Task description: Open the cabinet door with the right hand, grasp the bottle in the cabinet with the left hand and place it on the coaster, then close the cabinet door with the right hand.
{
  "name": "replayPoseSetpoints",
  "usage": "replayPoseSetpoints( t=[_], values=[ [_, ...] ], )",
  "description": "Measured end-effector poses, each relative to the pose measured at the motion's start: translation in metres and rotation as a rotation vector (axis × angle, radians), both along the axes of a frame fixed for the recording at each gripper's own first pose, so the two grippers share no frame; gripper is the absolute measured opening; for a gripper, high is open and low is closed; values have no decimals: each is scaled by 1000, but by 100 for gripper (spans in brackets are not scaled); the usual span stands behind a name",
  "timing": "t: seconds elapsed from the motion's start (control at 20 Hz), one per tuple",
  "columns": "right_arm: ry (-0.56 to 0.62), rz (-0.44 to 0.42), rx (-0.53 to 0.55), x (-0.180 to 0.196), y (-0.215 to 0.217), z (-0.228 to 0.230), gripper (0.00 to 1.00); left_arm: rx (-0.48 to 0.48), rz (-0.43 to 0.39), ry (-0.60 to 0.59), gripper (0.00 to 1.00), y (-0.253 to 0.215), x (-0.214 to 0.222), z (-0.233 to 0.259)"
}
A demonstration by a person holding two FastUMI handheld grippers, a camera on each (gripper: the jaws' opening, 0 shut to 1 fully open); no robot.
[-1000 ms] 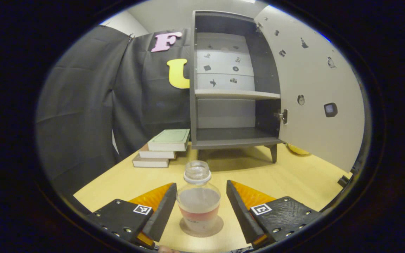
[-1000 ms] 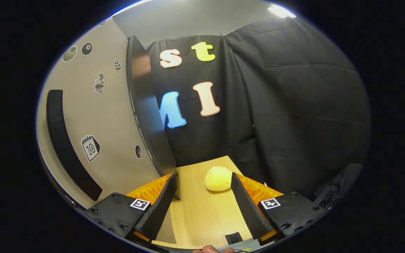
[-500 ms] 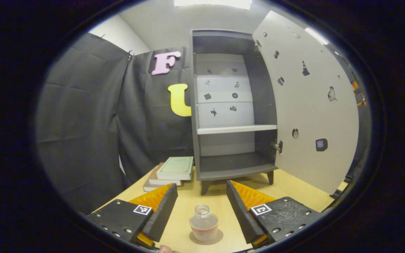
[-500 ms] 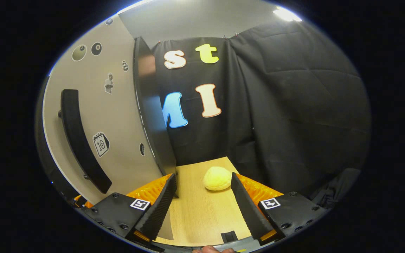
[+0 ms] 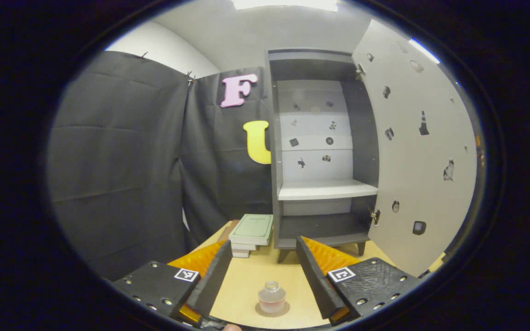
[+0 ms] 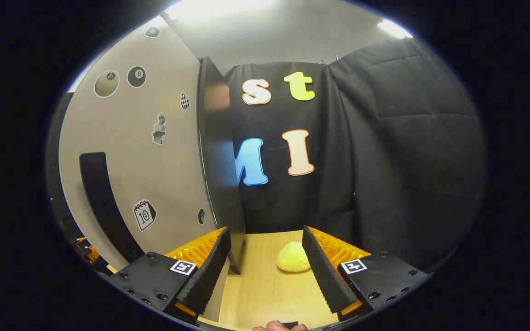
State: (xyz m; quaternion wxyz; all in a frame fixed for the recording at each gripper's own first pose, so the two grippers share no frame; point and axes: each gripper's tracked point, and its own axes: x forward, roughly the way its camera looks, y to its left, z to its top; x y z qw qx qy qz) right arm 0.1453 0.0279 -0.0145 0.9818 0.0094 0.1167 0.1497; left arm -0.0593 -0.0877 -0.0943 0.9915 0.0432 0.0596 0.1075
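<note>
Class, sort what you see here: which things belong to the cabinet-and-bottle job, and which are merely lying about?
Part of the job: bottle, coaster, cabinet, cabinet door, left claw, right claw.

Lying about: stack of books, yellow lump.

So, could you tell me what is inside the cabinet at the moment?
The cabinet stands open: its shelf and floor look bare. The bottle stands on the coaster outside. The door may hide the right edge.

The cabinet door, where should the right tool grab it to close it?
Take the long dark vertical handle on the pale cabinet door's outer face, coming from the front with fingers either side of the bar. It stands off the panel, far from the hinges.
</note>
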Motion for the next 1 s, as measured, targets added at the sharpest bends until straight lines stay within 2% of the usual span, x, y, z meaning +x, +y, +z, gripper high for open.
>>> replayPoseSetpoints(
  t=[0.1, 0.15, 0.25, 0.35, 0.5, 0.7, 0.85, 0.9, 0.95, 1.0],
  values=[
    [-2, 43, 35, 3, 5, 2, 98, -25, 24, -2, 88, -11, -4, 22],
    [2, 59, 53, 4, 6, 2, 98, -27, 43, 3, 84, -13, -6, 31],
    [29, 98, 83, 7, 11, -1, 98, -10, 89, 23, 84, -14, -9, 48],
    [47, 111, 86, 8, 7, 0, 98, -20, 83, 47, 84, -24, -3, 56],
    [11, 114, 65, 8, 5, 15, 98, -77, 51, 50, 84, -33, 13, 64],
    [-43, 87, 4, -5, 12, 26, 98, -147, 17, 40, 84, -25, 31, 74],
    [-57, 40, -14, -17, 17, 25, 98, -130, -28, 28, 84, -8, 47, 89],
    [-56, 11, -16, -20, 16, 25, 92, -125, -43, 26, 84, 0, 53, 94],
    [-52, -19, -11, -23, 14, 23, 98, -120, -60, 23, 84, 7, 58, 97],
    [-46, -36, 4, -27, 17, 24, 98, -114, -72, 23, 84, 15, 64, 100]
  ],
)
